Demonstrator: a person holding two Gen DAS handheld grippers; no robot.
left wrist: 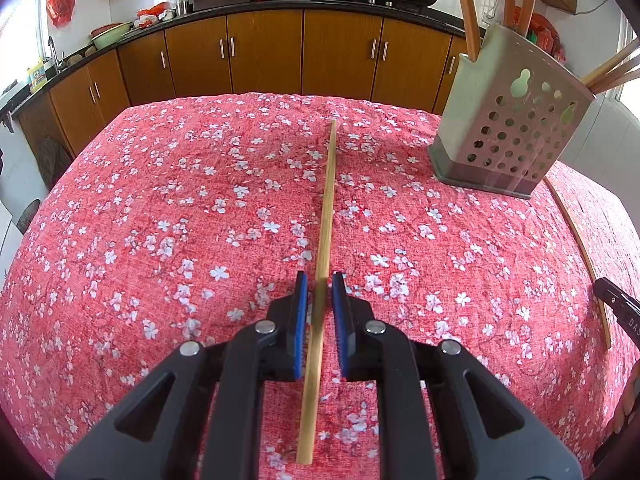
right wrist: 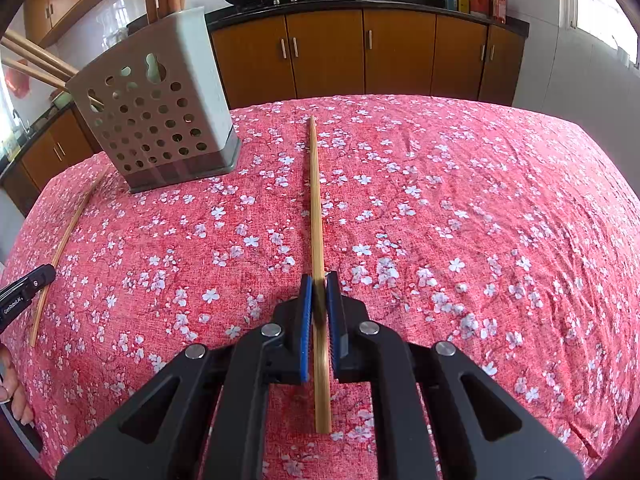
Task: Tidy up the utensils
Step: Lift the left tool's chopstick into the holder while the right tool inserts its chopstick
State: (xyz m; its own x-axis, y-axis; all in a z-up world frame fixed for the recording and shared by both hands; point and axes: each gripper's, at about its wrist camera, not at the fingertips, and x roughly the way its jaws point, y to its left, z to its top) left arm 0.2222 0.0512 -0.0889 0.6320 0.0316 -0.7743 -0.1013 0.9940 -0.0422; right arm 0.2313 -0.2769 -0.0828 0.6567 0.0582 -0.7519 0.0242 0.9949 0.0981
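Note:
A wooden chopstick (left wrist: 326,216) lies on the red flowered tablecloth (left wrist: 160,208) and runs between the blue pads of my left gripper (left wrist: 320,284); the jaws stand a little apart on either side of it. In the right wrist view, a second chopstick (right wrist: 316,208) runs between the pads of my right gripper (right wrist: 319,284), whose jaws are narrowly closed against it. A grey perforated utensil holder (left wrist: 508,128) with several wooden utensils stands at the far right, and it also shows in the right wrist view (right wrist: 156,120) at the far left.
The other chopstick (left wrist: 580,248) and right gripper tip (left wrist: 616,308) show at the left view's right edge. The left chopstick (right wrist: 64,248) and left gripper tip (right wrist: 24,292) show at the right view's left edge. Kitchen cabinets (left wrist: 264,56) stand behind the table.

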